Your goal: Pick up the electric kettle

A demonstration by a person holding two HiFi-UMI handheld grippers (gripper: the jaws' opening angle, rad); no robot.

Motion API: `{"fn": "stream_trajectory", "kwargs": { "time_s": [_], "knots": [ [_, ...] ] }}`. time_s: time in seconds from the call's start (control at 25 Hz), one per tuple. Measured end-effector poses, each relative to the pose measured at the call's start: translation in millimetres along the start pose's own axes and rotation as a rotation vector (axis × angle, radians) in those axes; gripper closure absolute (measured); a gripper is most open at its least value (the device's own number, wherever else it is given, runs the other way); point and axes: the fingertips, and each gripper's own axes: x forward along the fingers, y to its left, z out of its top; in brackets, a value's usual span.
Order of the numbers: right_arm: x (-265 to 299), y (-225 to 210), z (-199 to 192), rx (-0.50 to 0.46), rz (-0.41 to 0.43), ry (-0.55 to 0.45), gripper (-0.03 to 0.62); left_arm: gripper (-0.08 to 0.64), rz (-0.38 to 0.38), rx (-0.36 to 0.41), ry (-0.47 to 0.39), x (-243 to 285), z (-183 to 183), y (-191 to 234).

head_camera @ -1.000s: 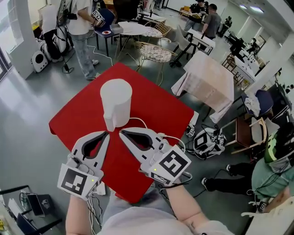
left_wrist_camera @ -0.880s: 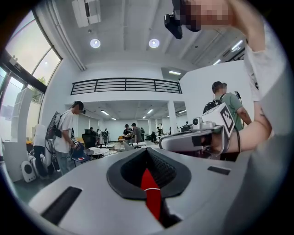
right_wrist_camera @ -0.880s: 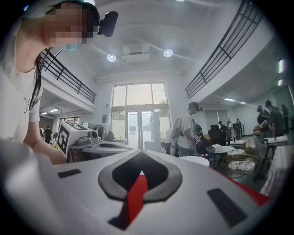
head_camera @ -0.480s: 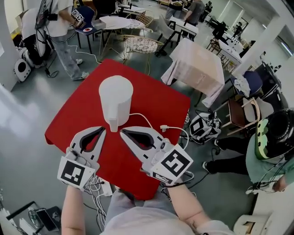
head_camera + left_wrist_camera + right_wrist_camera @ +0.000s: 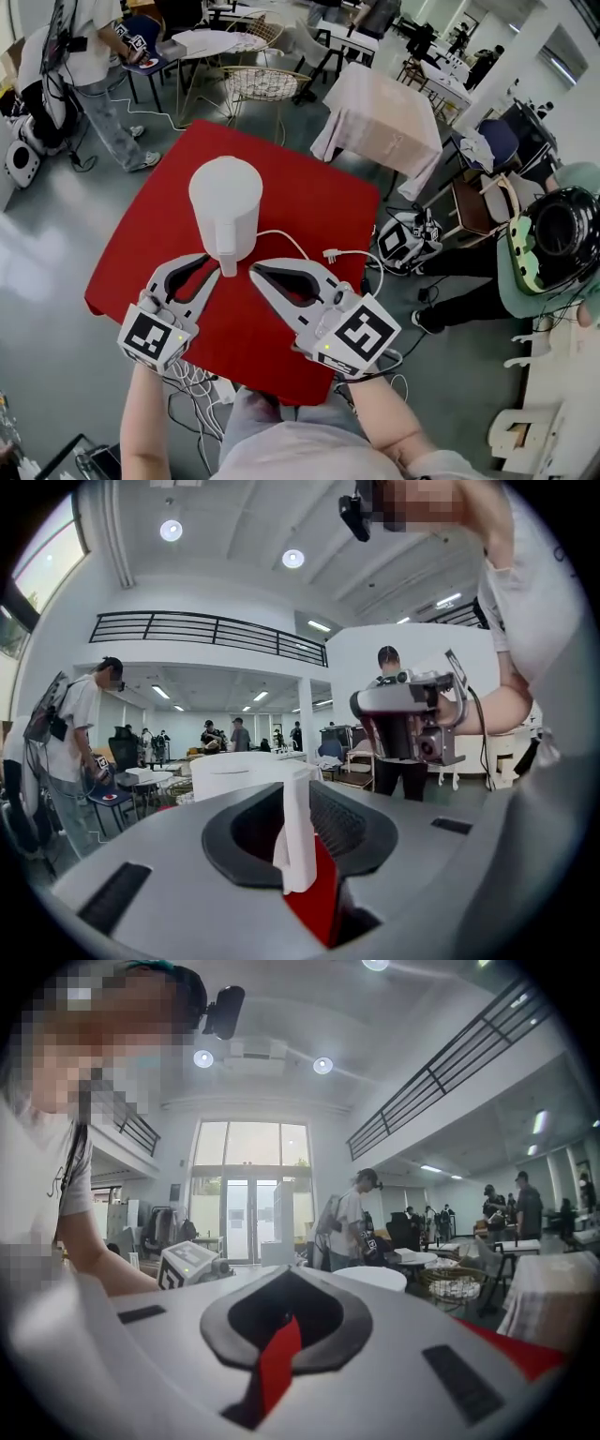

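A white electric kettle (image 5: 225, 202) stands upright on the red table (image 5: 309, 202), its handle (image 5: 228, 261) turned toward me. In the left gripper view the kettle (image 5: 246, 772) rises just ahead. My left gripper (image 5: 212, 266) is at the handle with its jaws opening. The handle (image 5: 298, 841) shows in the gap at the tips, and the pads are not pressing on it. Just right of the handle my right gripper (image 5: 255, 271) is shut and holds nothing. From the right gripper (image 5: 281, 1335) only the kettle's lid (image 5: 380, 1277) shows, off to the right.
The kettle's white cord and plug (image 5: 330, 254) lie on the red top behind my right gripper. A cloth-covered table (image 5: 380, 108) and wire chairs (image 5: 251, 82) stand beyond. Another marker-cube gripper (image 5: 403, 242) lies on the floor at right, near a seated person (image 5: 553, 244). People stand at far left.
My left gripper has come in to the kettle's handle and its jaws have parted. The right gripper stays just right of the handle. The kettle has not moved.
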Motion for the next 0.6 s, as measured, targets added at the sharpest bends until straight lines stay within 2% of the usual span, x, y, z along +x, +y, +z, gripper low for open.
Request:
{"fn": "stream_trajectory", "kwargs": {
  "time_s": [0.28,0.6],
  "knots": [
    [0.7,-13.3,0.2,-0.004,-0.059,0.018,0.584,0.466,-0.121,0.022,0.051,18.5,-23.4,4.5],
    [-3.8,-10.8,-7.4,-0.003,-0.099,0.032,0.584,0.445,-0.240,0.037,0.018,32.0,-34.4,-8.4]
  ]
}}
